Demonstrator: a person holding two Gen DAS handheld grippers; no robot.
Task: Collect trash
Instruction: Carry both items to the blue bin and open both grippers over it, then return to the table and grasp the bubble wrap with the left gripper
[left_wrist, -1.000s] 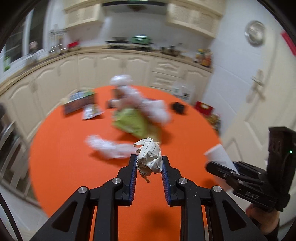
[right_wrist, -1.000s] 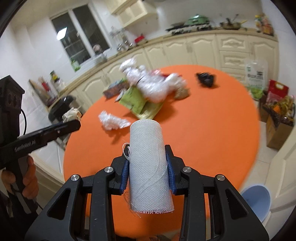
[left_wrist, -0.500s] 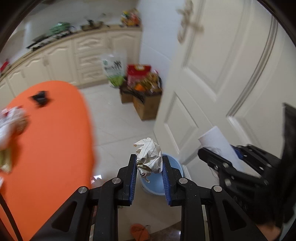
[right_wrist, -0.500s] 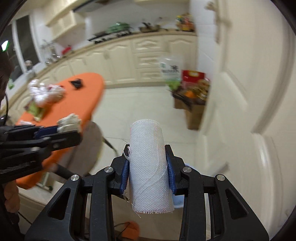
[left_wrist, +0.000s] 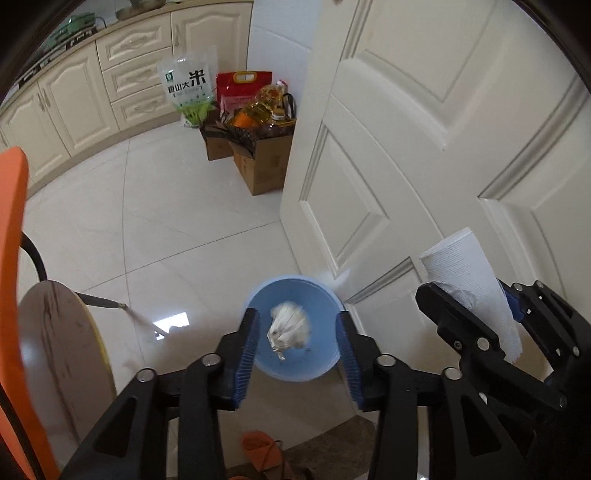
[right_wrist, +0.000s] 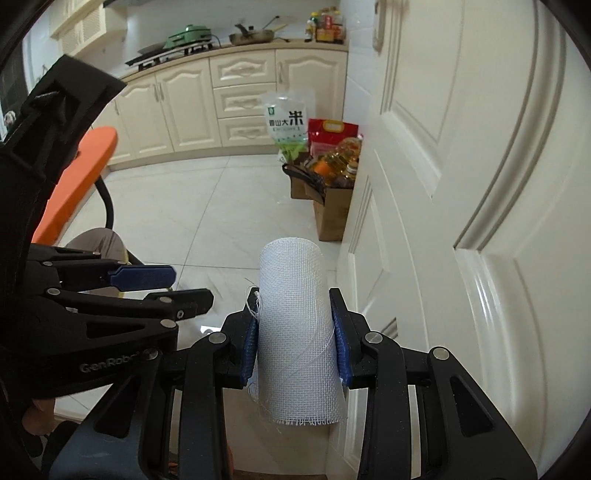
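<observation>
Left wrist view, left to right: orange table (left_wrist: 13, 206) edge at far left, round wooden stool seat (left_wrist: 62, 354) below it, white tile floor (left_wrist: 166, 229) beyond.

Left gripper (left_wrist: 297, 332) hangs over the blue bin (left_wrist: 321, 299), jaws spread wide with nothing between the pads. Crumpled paper wad (left_wrist: 290, 326) sits blurred in the gap, touching neither pad, framed by the bin's interior; can't tell if it's resting on the bottom.

Bin stands on the floor just beside the white door (left_wrist: 424, 147). An orange item lies on the floor at the bottom edge, too cut off to identify.

Back by the cabinets: 2 cardboard boxes (left_wrist: 258, 166) of groceries.

Right gripper (left_wrist: 476, 306) at the right side, jaws clamped on a white mesh roll (left_wrist: 461, 266).

Right wrist view: left gripper (right_wrist: 159, 284) at left, pads apart. Right gripper (right_wrist: 295, 343) centre, mesh roll (right_wrist: 295, 314) pinched upright between both pads, frayed edge hanging below. Door (right_wrist: 461, 184) close on the right.
</observation>
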